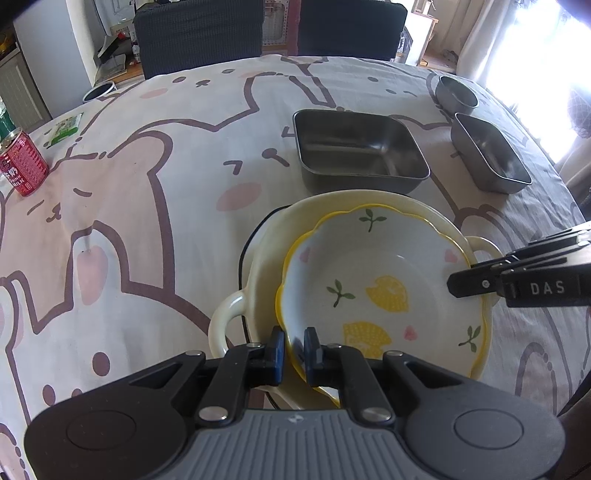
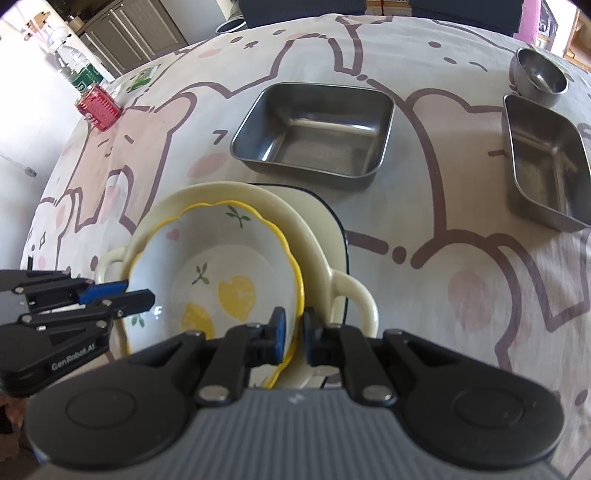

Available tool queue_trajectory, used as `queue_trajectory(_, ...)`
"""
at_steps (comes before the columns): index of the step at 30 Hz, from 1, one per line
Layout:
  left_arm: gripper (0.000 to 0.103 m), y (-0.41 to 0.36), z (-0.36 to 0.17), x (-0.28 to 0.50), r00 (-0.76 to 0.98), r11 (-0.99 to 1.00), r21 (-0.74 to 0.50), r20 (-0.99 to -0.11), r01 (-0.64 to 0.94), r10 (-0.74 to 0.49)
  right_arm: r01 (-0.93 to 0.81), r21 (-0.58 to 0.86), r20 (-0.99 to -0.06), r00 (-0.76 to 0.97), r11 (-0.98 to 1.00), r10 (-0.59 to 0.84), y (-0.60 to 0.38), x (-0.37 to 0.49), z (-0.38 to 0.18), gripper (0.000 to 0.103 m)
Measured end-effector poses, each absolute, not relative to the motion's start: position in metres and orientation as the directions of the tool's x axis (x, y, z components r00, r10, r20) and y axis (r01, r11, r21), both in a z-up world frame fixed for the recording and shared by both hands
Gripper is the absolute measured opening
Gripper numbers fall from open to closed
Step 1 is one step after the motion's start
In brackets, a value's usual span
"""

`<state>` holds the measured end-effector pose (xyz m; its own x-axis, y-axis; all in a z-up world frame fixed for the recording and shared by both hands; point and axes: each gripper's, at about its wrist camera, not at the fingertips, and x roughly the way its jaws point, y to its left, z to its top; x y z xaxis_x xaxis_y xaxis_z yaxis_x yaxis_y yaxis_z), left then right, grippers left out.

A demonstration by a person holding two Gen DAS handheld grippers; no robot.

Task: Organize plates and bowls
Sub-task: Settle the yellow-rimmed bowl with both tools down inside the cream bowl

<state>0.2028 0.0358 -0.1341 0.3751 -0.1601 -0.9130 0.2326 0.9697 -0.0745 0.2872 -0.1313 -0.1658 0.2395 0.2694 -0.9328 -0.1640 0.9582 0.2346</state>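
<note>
A white bowl with a yellow scalloped rim and lemon pattern [image 1: 388,266] [image 2: 221,258] lies tilted inside a cream two-handled dish [image 1: 266,236] [image 2: 314,236]. That dish rests on a dark-rimmed plate [image 2: 332,221]. My left gripper [image 1: 294,350] is shut on the bowl's near-left rim; it shows from the side in the right wrist view [image 2: 142,291]. My right gripper [image 2: 293,336] is shut on the opposite rim, and its tips reach over the bowl's right edge in the left wrist view [image 1: 452,284]. Whether the bowl's base touches the dish is hidden.
Beyond the stack stands a square steel tray [image 1: 358,151] [image 2: 314,129]; to its right are a narrower steel tray [image 1: 487,155] [image 2: 546,158] and a round steel bowl [image 1: 456,94] [image 2: 539,72]. A red can [image 1: 22,166] [image 2: 98,107] stands far left. Two dark chairs [image 1: 199,33] line the far edge.
</note>
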Motion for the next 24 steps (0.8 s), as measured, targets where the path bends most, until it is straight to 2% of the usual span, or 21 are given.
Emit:
queue_trajectory(4,0.012,0.036,-0.134,0.204,0.370,0.970,-0.080,-0.915,0.229,-0.163,-0.187,0.222,-0.930,0.256,0.957,0.266,-0.131,0.283,-0.159,0.016)
queue_trajectory(24,0.013,0.040,-0.115,0.196,0.384,0.972,-0.088,-0.908,0.217,-0.168,-0.231,0.207,-0.927,0.265,0.951,0.266,-0.134,0.274,-0.155,0.016)
